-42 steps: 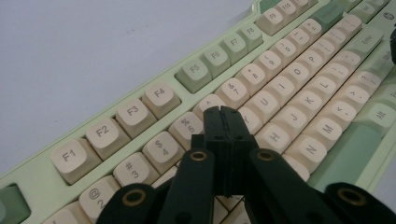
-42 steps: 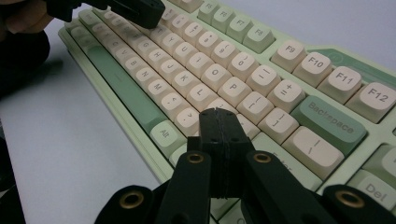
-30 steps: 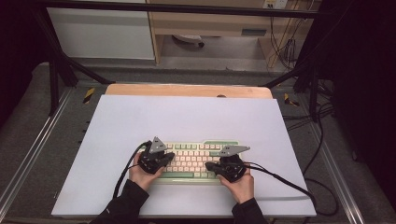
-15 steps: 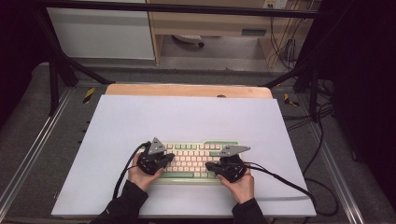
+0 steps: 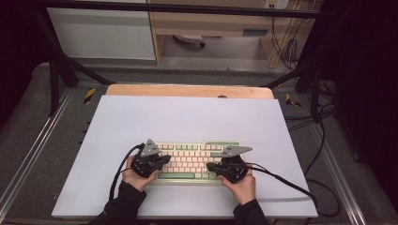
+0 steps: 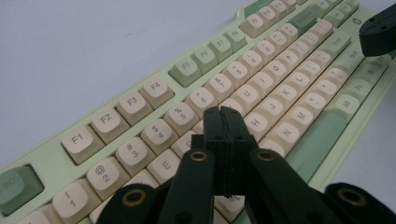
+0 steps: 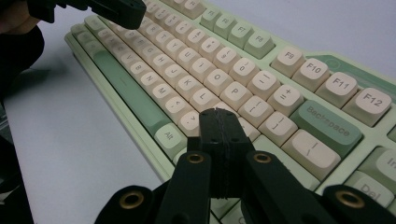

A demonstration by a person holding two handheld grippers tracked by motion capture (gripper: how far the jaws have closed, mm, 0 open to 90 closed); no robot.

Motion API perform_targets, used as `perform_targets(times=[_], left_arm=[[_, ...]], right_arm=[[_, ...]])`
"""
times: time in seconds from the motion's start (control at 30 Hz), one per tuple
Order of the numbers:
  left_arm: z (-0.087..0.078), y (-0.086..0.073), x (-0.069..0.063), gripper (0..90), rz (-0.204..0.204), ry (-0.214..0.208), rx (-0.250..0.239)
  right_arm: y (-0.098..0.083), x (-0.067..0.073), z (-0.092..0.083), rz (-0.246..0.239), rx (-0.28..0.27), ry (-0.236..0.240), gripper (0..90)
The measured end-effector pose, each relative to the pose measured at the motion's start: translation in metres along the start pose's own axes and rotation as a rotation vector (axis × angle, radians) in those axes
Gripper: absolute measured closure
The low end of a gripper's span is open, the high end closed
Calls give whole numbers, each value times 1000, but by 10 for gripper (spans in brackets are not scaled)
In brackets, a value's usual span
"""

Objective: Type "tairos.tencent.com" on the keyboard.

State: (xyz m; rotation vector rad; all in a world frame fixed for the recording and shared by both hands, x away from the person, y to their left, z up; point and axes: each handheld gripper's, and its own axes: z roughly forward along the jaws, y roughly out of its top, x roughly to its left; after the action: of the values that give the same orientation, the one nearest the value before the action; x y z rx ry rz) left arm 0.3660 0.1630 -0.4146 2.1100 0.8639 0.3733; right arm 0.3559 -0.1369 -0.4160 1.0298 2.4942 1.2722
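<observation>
I have a hand-held gripper in each hand over the keyboard (image 5: 192, 161), which lies flat on the white surface (image 5: 187, 119) in the lower middle of the high view, its long side running left to right. My left hand-held gripper (image 6: 223, 112) has its jaws pressed together with nothing between them; in the left gripper view its joined tip sits at the centre of the frame, just above the letter rows near the G and H keys. My right hand-held gripper (image 7: 215, 113) is likewise pressed together and empty, its tip in the middle of the right gripper view over the keys beside the L and the punctuation keys, with the Backspace key (image 7: 327, 122) off to the right. As I read it, I am typing with the closed tips as single fingers. To do that well I should keep the jaws pinched tight so the tip stays narrow, come down squarely on the middle of one keycap, press lightly and lift straight off, so I do not catch a neighbouring key or push the keyboard across the surface.
</observation>
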Motion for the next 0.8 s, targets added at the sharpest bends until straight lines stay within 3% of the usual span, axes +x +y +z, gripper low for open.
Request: perform_targets(times=[0.4, 0.8], left_arm=[[-17, -14, 10, 899, -16, 20, 6], [-30, -25, 16, 900, -35, 29, 0]], right_arm=[[2, 2, 0, 7, -7, 8, 900], [8, 10, 13, -8, 10, 21, 900]])
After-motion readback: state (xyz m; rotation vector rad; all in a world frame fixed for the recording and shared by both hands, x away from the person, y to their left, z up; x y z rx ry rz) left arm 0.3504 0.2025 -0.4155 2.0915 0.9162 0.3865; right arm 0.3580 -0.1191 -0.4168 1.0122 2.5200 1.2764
